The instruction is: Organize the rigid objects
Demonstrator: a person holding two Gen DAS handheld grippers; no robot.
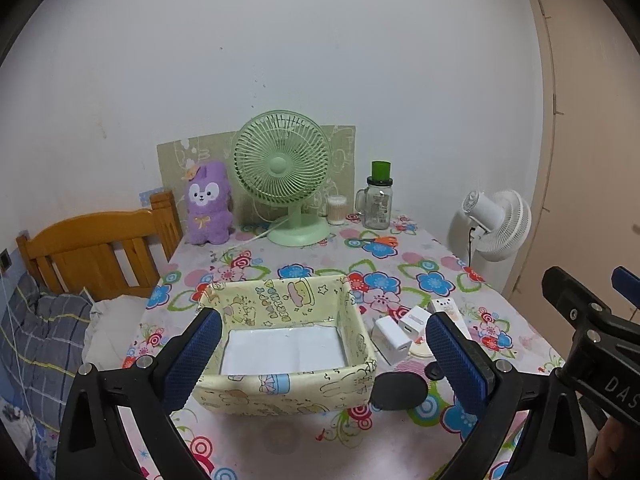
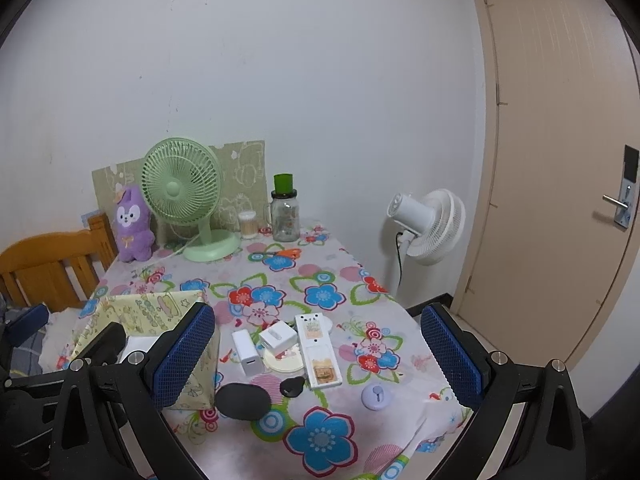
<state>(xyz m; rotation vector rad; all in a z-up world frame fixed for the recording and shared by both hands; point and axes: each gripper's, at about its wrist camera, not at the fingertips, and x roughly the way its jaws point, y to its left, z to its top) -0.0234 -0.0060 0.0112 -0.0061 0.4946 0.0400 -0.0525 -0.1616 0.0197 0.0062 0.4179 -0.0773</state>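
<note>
A: Where does the fabric box (image 1: 288,344) sit?

B: On the flowered tablecloth (image 2: 320,440), near its front edge; pale yellow with cartoon prints, open at the top, only a white liner showing on its floor. Take it as the landmark.

A: And the left gripper (image 1: 324,360)?

B: Above the box's near wall, fingers spread wide, one blue pad at the box's left front corner, the other past its right wall; nothing between them.

A: The right gripper (image 2: 320,356)?

B: Right of the box, also spread wide and holding nothing; its left pad hangs before the box's right front corner.

A: What lies loose?

B: All right of the box: a white charger (image 2: 247,354) standing closest; a white cube plug (image 2: 277,335) just beyond it; a round cream dish (image 2: 285,361) under both; a long white remote (image 2: 319,354) touching the dish's far side; a black oval pouch (image 2: 242,401) by the box's front corner; a small black tag (image 2: 292,386) beside that; a lilac round hook (image 2: 376,397) furthest out.

A: Behind the box?

B: A green desk fan (image 1: 282,178), a purple plush (image 1: 209,204) to its left, a jar with a green lid (image 1: 378,200) to its right; orange scissors (image 2: 280,255) lie before the jar.
</note>
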